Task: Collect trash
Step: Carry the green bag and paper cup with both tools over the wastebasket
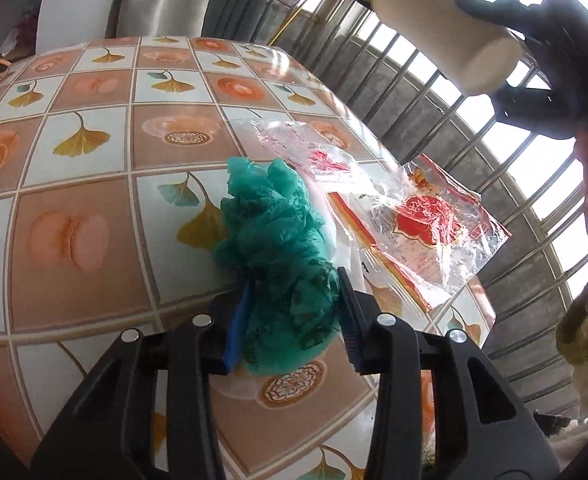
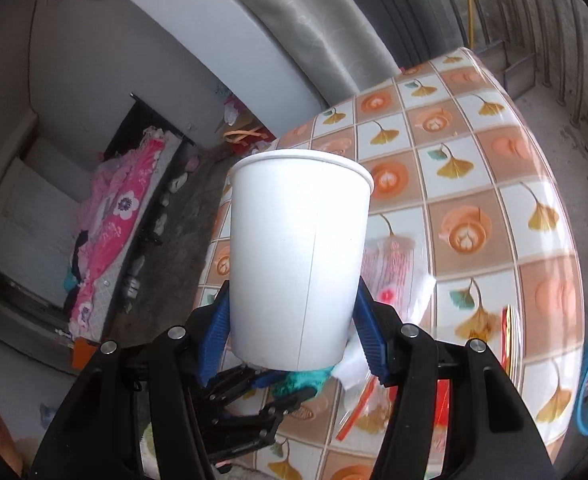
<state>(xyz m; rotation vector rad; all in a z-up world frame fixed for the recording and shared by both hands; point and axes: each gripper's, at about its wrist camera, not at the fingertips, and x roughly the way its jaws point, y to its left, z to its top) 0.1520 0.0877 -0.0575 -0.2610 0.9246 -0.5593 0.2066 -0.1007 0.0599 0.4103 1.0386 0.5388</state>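
The clear wrapper bears red printed characters, too crumpled to read.

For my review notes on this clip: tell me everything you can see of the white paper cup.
The white paper cup is plain and unprinted, with a rolled rim and a thin vertical seam down its side. It looks undented, and its inside is hidden. The right gripper holds it in the air, above the table. Its blue pads press on the lower wall from both sides. In the right wrist view it stands rim up; in the left wrist view its flat base shows. Nothing else touches it.
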